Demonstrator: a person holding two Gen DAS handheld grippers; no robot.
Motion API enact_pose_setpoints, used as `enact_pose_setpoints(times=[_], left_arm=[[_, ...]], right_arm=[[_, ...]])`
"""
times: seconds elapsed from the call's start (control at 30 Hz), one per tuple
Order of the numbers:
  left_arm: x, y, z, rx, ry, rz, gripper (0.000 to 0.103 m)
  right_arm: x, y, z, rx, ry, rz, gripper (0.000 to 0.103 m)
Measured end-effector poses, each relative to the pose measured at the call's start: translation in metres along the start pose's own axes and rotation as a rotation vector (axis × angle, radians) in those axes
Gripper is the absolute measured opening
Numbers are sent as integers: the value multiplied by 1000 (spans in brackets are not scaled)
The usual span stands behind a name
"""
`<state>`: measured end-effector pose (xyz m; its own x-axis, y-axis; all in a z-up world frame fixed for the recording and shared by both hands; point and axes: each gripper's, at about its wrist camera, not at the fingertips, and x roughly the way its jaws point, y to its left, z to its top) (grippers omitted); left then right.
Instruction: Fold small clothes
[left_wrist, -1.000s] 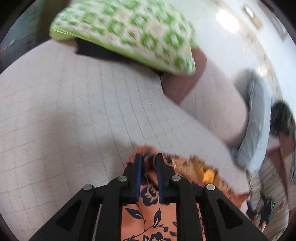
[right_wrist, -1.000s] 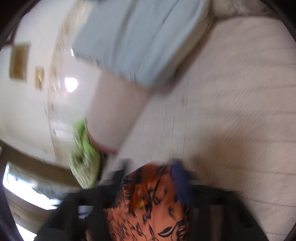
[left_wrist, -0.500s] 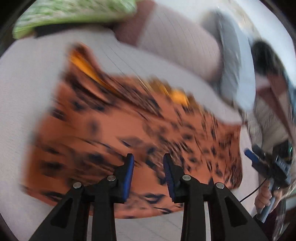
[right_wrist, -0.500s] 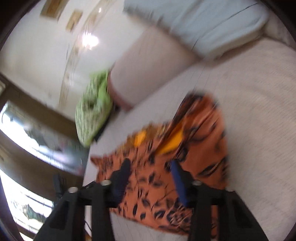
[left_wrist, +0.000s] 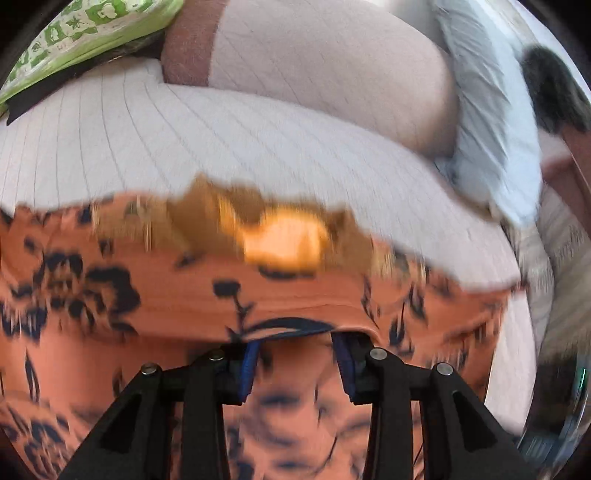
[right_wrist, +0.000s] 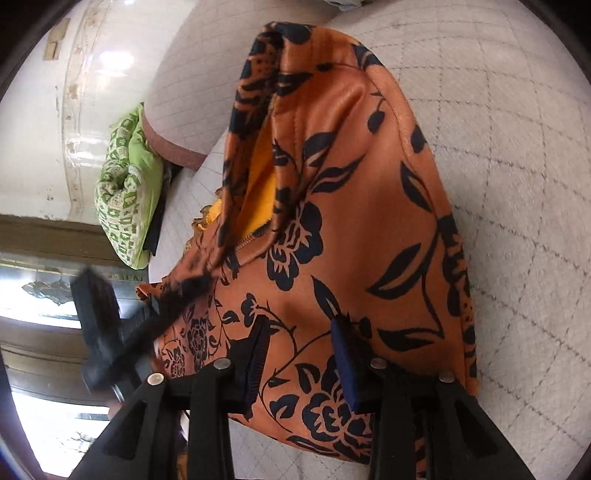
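Each gripper is built from matte black plastic. In the left wrist view the left gripper (left_wrist: 295, 363) is seen as two pairs of angular black struts with triangular cut-outs, spreading toward 5 and 7 o'clock. Four round silver screw heads are set along the linkage, two on each side. The fingers (left_wrist: 248, 369) are lined on their inner faces with ribbed blue pads. The right gripper (right_wrist: 303, 360) is made the same way in the right wrist view: black struts, four silver screws, and dark blue ribbed pads on the fingers (right_wrist: 344, 363). At 9 o'clock of that view the other gripper's black body is seen blurred.
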<state>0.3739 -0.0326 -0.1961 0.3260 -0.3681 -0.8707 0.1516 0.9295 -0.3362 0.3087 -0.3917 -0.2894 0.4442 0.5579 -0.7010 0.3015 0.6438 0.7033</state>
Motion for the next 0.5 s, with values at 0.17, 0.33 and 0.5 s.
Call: enact_pose_setpoints(times=[0.17, 0.33, 0.5], left_arm=[[-21, 10, 37, -172, -138, -60, 44], [-16, -45, 9, 88, -31, -103, 48], [15, -90, -39, 303, 133, -121, 48]], right_arm=[[2, 4, 1, -10, 12, -14, 37], [1, -2, 5, 44, 32, 27, 37], [-1, -10, 7, 94, 48, 70, 36]])
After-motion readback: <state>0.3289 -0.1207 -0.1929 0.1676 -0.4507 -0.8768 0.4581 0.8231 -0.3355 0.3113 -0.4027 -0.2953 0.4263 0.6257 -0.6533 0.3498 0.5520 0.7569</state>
